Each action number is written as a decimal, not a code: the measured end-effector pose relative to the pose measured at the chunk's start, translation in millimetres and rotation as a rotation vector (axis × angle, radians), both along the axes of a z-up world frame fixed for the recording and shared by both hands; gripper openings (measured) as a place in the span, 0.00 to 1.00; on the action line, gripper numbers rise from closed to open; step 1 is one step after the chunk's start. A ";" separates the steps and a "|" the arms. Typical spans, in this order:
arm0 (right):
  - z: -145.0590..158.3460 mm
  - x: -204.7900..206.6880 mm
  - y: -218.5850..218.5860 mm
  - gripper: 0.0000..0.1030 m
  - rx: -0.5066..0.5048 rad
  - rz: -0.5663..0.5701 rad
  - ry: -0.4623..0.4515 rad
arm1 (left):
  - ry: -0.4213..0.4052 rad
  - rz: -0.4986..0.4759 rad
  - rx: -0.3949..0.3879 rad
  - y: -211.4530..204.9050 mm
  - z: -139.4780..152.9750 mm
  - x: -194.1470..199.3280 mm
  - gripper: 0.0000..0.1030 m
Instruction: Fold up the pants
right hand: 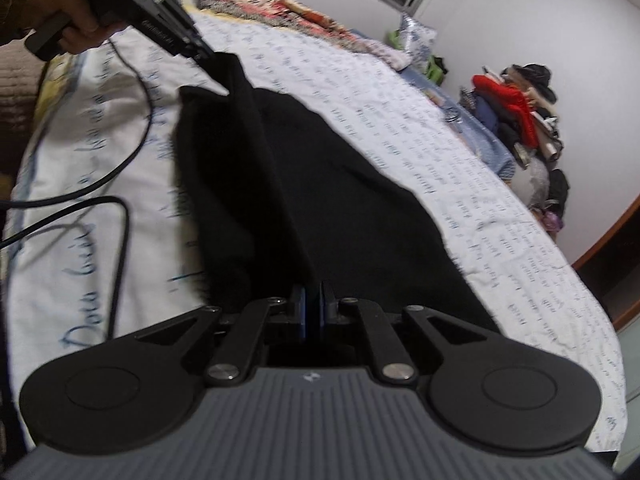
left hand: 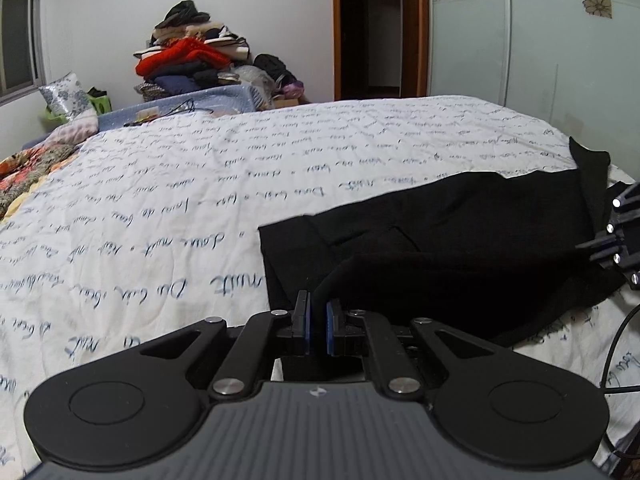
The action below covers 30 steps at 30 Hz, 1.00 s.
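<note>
Black pants (left hand: 460, 240) lie on the white bedspread with blue handwriting print (left hand: 200, 184). My left gripper (left hand: 318, 314) is shut on a lifted edge of the pants at their near corner. In the right wrist view the pants (right hand: 320, 184) stretch away from me. My right gripper (right hand: 314, 304) is shut on their near edge. The left gripper (right hand: 212, 58) shows at the far end there, pinching the opposite corner and lifting it. The right gripper's body (left hand: 620, 236) shows at the right edge of the left wrist view.
A pile of clothes (left hand: 192, 56) stands beyond the bed by the wall. A floral quilt (left hand: 28, 168) and a pillow (left hand: 66, 96) lie at the bed's left. Black cables (right hand: 120, 184) trail over the bedspread beside the pants. A doorway (left hand: 380, 28) and a wardrobe (left hand: 540, 40) stand behind.
</note>
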State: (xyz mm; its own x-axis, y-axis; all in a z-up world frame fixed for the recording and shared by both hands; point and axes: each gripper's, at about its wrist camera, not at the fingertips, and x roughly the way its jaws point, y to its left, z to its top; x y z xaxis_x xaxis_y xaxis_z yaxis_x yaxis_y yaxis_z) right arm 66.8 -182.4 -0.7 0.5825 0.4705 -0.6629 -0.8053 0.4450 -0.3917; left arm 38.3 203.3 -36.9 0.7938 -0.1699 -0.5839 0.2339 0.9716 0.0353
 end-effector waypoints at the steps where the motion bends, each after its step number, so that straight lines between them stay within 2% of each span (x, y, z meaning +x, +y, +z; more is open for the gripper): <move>1: -2.9 -2.1 2.0 0.07 -0.009 0.007 0.002 | 0.007 0.003 -0.001 0.7 -1.3 -1.4 0.07; 6: -11.0 -11.0 7.2 0.07 -0.041 0.029 0.011 | 0.017 0.004 0.039 -2.3 -7.0 -8.7 0.07; 13: -16.8 -16.2 8.7 0.06 -0.070 0.042 0.009 | 0.034 0.022 0.045 -0.2 -10.0 -10.8 0.07; 18: -11.1 -22.3 5.8 0.06 -0.054 0.062 0.019 | 0.027 0.022 0.079 -4.2 -11.9 -9.6 0.07; 20: -9.0 -24.9 4.3 0.03 -0.051 0.074 0.028 | 0.030 0.027 0.088 -3.5 -13.2 -8.6 0.07; 22: -12.1 -27.1 4.2 0.03 -0.043 0.094 0.052 | 0.043 0.031 0.076 -1.4 -13.7 -7.8 0.07; 26: -8.7 -32.0 2.8 0.01 -0.047 0.081 -0.013 | 0.032 0.031 0.094 -3.0 -6.4 -15.1 0.09; 27: -4.0 -32.9 0.5 0.02 -0.042 0.071 -0.039 | 0.029 0.028 0.109 -4.1 -4.9 -16.9 0.10; 28: 0.5 -32.4 -2.1 0.08 -0.039 0.051 -0.072 | 0.033 0.030 0.123 -4.4 -4.4 -17.4 0.10; 29: 3.0 -30.6 -5.0 0.16 -0.042 0.025 -0.110 | 0.039 0.033 0.130 -4.1 -4.8 -17.0 0.10; 30: 2.7 -27.9 -7.4 0.29 -0.064 0.003 -0.138 | 0.047 0.038 0.128 -2.5 -5.9 -16.5 0.10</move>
